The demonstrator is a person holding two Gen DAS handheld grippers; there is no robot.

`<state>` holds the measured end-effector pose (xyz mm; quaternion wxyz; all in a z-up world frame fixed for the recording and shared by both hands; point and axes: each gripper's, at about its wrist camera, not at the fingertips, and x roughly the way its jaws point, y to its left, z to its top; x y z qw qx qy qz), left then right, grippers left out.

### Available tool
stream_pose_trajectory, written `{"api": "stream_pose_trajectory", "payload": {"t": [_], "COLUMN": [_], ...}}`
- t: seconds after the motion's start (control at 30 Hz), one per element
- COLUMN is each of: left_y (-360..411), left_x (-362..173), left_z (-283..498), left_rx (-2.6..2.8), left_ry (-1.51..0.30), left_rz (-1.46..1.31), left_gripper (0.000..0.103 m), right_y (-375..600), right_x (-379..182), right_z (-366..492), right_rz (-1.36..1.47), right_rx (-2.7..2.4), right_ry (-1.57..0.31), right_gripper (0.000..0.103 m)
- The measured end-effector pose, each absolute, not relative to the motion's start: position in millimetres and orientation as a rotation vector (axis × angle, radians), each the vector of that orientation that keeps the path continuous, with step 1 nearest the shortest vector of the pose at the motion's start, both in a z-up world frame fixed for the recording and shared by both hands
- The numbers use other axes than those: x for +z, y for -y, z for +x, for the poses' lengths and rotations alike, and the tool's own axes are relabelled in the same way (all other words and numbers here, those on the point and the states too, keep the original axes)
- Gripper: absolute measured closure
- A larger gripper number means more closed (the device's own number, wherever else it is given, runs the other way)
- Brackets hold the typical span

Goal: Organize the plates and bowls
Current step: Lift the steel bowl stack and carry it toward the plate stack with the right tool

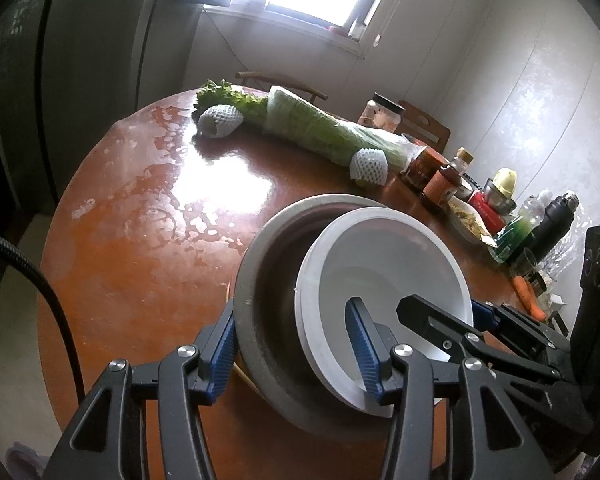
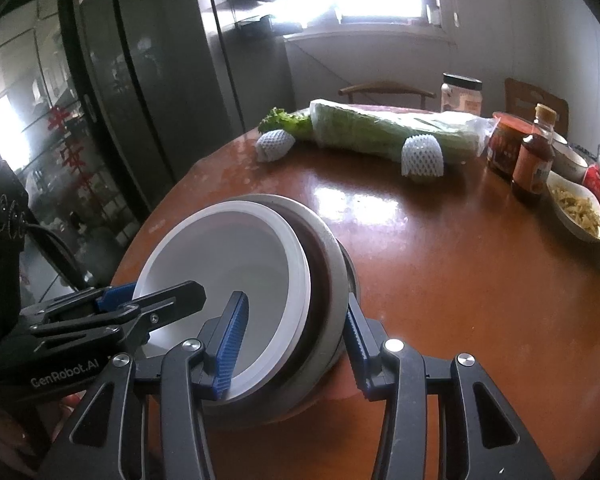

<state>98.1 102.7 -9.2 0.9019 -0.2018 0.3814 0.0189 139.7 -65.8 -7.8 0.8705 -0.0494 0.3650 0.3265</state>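
A white bowl (image 1: 384,276) sits nested inside a grey bowl (image 1: 252,264) with a dark inside, on the round wooden table (image 1: 140,248). My left gripper (image 1: 292,344) straddles the near rims of both bowls, one blue finger outside the grey bowl and one inside the white bowl. My right gripper (image 2: 296,340) straddles the same stack from the other side, one finger inside the white bowl (image 2: 228,264) and one outside the grey bowl (image 2: 332,260). Each gripper shows in the other's view. Both pairs of jaws stand wide around the rims.
Wrapped greens (image 1: 324,128) and two fruits in foam netting (image 1: 220,120) lie at the table's far side. Jars, sauce bottles (image 2: 534,160), a dish of food (image 2: 580,208), a flask (image 1: 552,224) and a carrot (image 1: 528,296) crowd the right edge. A fridge stands to the left.
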Motion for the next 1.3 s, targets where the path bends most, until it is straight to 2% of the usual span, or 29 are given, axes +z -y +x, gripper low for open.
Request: {"api": "stream_pose_trajectory", "payload": {"t": [1.3], "left_y": [-105.6], "left_x": [-18.5], "left_z": [102.9], "left_rx": [0.046], "left_ry": [-0.793], "left_rz": [-0.404], "left_gripper": [0.052], "right_y": [61.3], "right_x": [-17.4], "right_z": [143.5], "right_rz": [-0.131], "right_rx": [0.656], "right_ry": [-0.754], "right_gripper": [0.055]}}
